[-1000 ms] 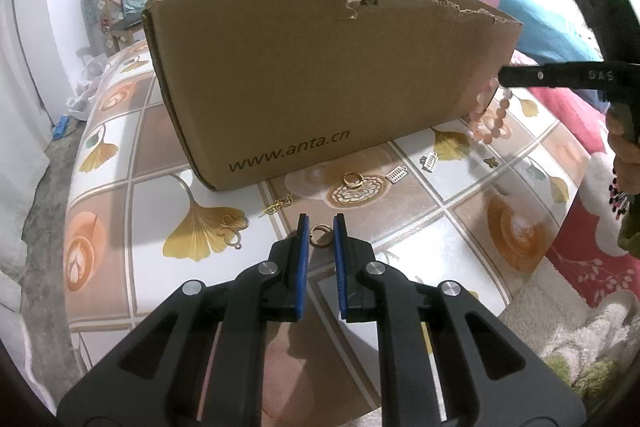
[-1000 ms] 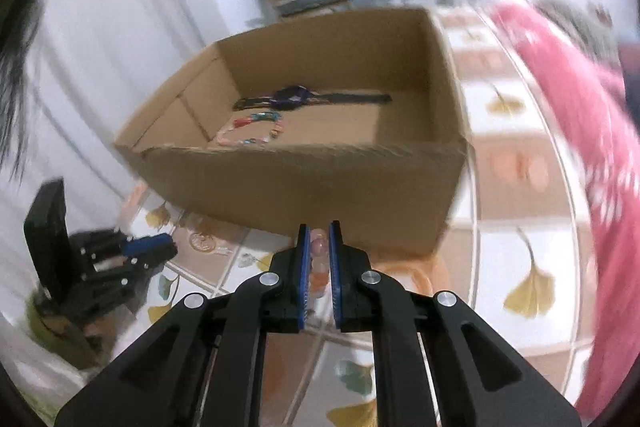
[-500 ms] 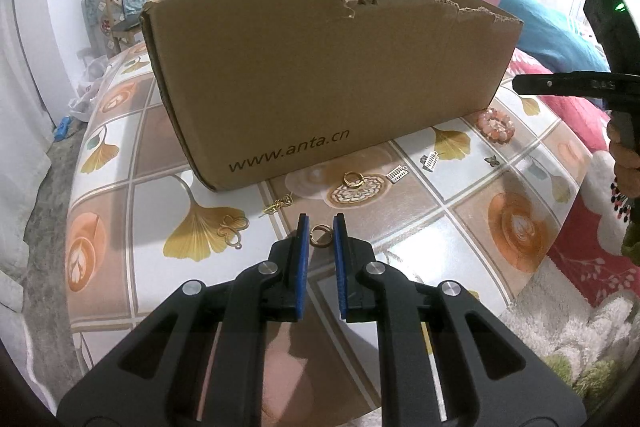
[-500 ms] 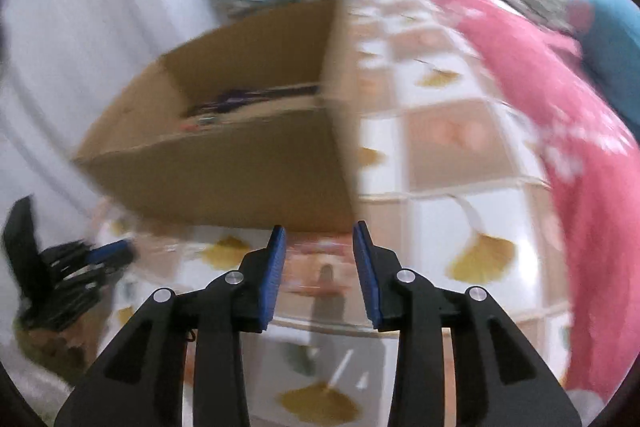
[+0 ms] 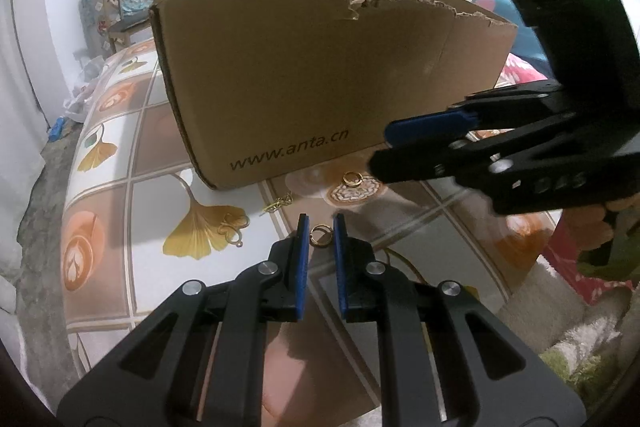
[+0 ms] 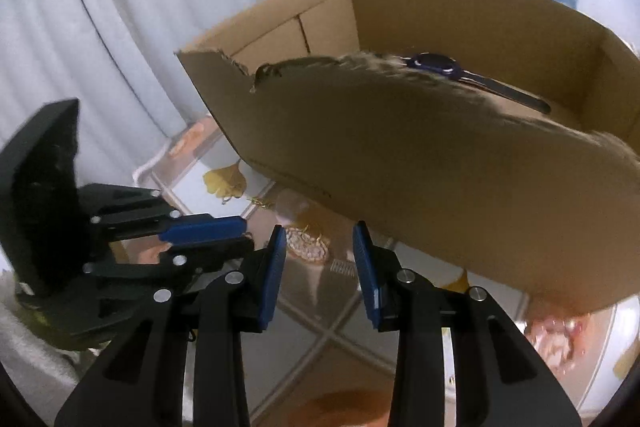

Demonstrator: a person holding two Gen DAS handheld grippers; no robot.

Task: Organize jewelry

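The left gripper (image 5: 319,227) clamps one gold ring (image 5: 321,235). Ahead lie one more ring (image 5: 353,179) and two gold earrings (image 5: 232,227). The right gripper (image 6: 319,241), jaws apart, holds nothing.

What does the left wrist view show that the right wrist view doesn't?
Left wrist only: the small gold ring held between the left gripper pads, a gold clasp on the tablecloth, and the box's printed web address. Right wrist only: the box's inside, with a dark watch lying in it. Both share the cardboard box, the patterned tablecloth, and the open, empty right gripper.
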